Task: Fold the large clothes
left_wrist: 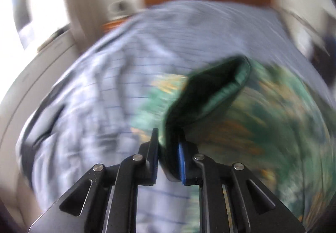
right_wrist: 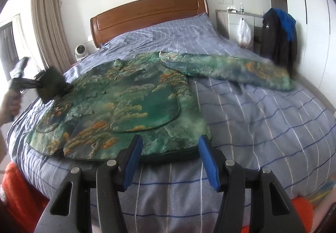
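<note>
The green jacket (right_wrist: 126,102) lay flat on the bed (right_wrist: 262,119), collar toward the headboard (right_wrist: 147,14); the left gripper (left_wrist: 168,146) pinched its left sleeve cuff, while the right gripper (right_wrist: 170,161) hovered spread at the hem, farther from the headboard

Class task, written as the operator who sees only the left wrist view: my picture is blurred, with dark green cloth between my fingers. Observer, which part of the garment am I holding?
Observer: The left gripper pinches a sleeve end at the green jacket's left side.
Operator: Is the other sleeve folded?
Observer: No, the right sleeve lies stretched out across the blue duvet.
Operator: And the right gripper?
Observer: The right gripper is open, holding nothing, near the jacket's hem.
</note>
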Demonstrator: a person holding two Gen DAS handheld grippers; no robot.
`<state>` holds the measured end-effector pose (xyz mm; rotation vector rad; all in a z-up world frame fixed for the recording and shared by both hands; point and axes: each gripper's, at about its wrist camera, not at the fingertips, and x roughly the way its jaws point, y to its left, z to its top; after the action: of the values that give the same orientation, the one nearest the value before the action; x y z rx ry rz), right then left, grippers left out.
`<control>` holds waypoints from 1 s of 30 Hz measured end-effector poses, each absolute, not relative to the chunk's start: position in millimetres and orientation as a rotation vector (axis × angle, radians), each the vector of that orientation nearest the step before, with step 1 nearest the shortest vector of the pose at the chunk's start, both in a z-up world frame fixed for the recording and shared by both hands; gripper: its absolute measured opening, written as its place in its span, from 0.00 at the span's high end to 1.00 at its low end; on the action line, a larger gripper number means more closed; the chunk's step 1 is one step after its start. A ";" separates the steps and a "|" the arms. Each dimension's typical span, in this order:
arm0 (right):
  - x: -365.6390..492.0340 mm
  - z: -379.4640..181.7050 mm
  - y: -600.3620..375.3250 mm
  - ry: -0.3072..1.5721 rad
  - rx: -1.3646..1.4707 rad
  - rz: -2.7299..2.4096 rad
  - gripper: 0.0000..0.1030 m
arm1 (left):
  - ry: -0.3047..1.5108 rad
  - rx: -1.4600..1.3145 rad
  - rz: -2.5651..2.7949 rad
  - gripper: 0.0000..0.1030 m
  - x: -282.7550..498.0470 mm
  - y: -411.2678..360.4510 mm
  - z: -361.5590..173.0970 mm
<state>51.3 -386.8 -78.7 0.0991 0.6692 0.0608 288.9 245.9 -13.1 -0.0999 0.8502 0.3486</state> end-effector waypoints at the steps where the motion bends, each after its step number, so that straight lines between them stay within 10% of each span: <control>1: 53.4 -79.3 -386.4 0.668 0.100 0.060 0.46 | 0.851 -0.152 0.445 0.79 282.3 284.7 -12.0; 12: 57.9 -90.5 -377.6 0.718 0.119 0.086 0.41 | 0.922 -0.430 0.881 0.57 183.2 438.5 -72.9; 17: 75.4 -89.3 -410.8 0.746 0.217 0.058 0.19 | 0.976 -0.466 0.257 0.01 177.1 306.9 -87.3; 28: 178.2 -131.5 -465.1 1.036 0.438 0.254 0.17 | 1.154 -0.355 -0.101 0.07 236.3 145.2 -159.9; 30: 190.5 -146.1 -454.0 1.122 0.440 0.326 0.46 | 1.175 -0.317 -0.101 0.65 235.1 131.9 -161.8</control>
<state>190.5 -454.0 -146.1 0.4398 1.1224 0.3262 235.1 131.9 -161.8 -0.3174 1.1755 -0.1010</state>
